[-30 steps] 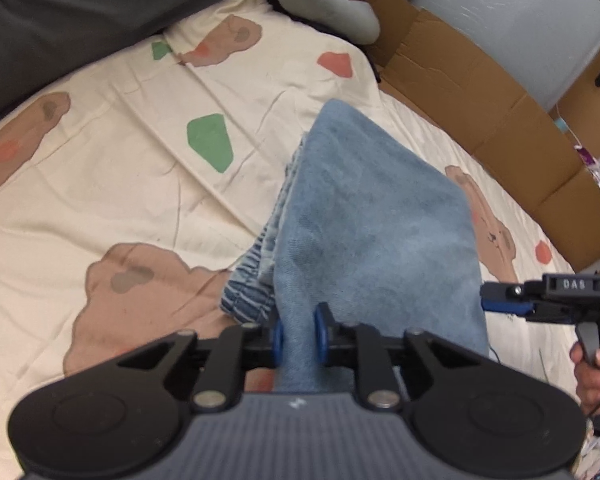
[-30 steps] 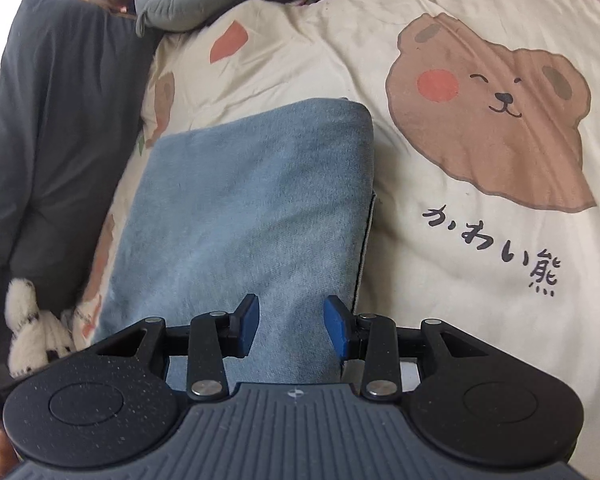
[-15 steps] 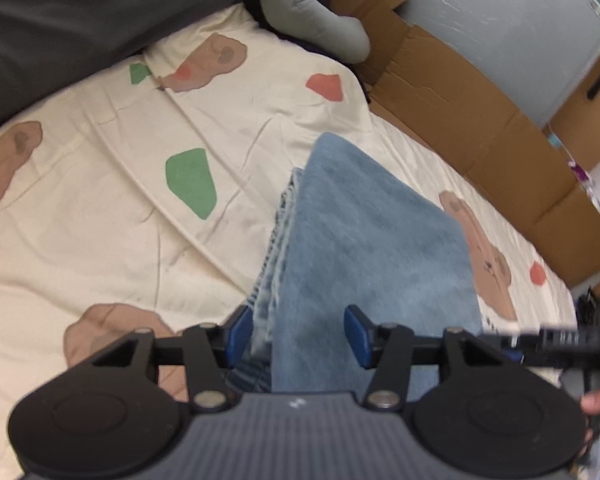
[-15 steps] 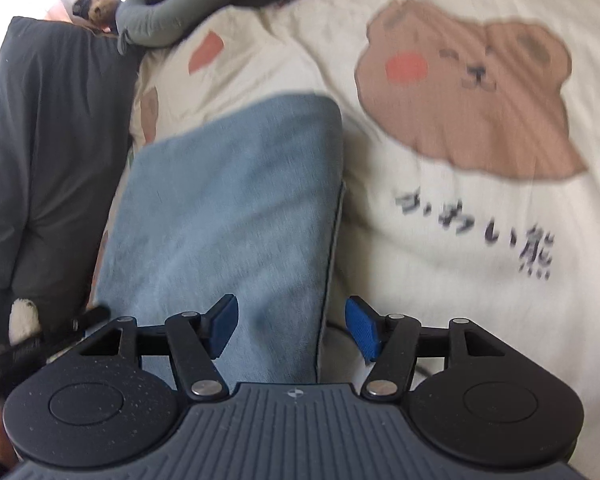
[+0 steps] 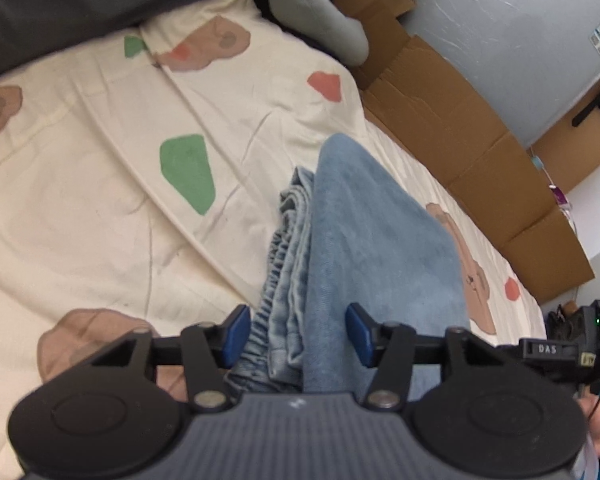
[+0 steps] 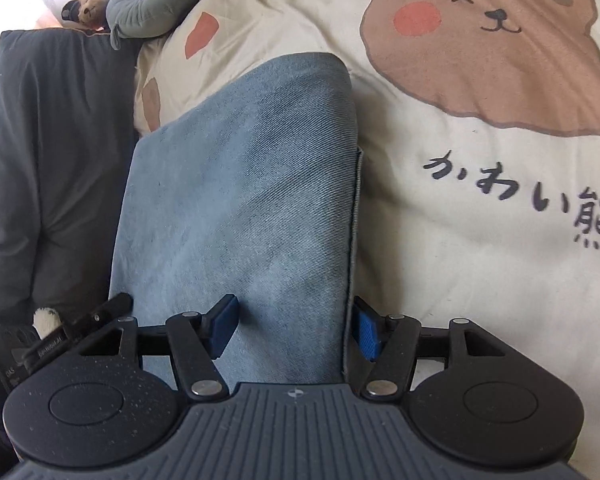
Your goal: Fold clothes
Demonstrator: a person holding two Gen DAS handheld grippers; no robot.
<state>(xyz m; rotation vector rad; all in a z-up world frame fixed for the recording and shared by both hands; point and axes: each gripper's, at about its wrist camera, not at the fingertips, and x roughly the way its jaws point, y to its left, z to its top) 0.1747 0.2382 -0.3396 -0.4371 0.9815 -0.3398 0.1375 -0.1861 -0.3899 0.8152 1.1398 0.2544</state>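
Observation:
A pair of light blue jeans (image 5: 364,248) lies folded in a stack on the cream bear-print bedsheet (image 5: 100,184). Its layered left edge with the gathered waistband shows in the left wrist view. My left gripper (image 5: 298,330) is open, its blue pads astride the near left corner of the stack. In the right wrist view the jeans (image 6: 244,192) show a smooth top face. My right gripper (image 6: 294,326) is open, its pads astride the near right corner. The right gripper also shows at the right edge of the left wrist view (image 5: 556,350).
A dark grey duvet (image 6: 40,152) lies along the left. A grey garment (image 5: 312,12) lies at the head of the bed. Flattened cardboard (image 5: 460,140) lines the far side. A small plush toy (image 6: 46,318) sits by the left gripper body.
My left gripper was shut on the jeans' near edge and has let go and opened. My right gripper opened wider. The folded jeans rest on the sheet.

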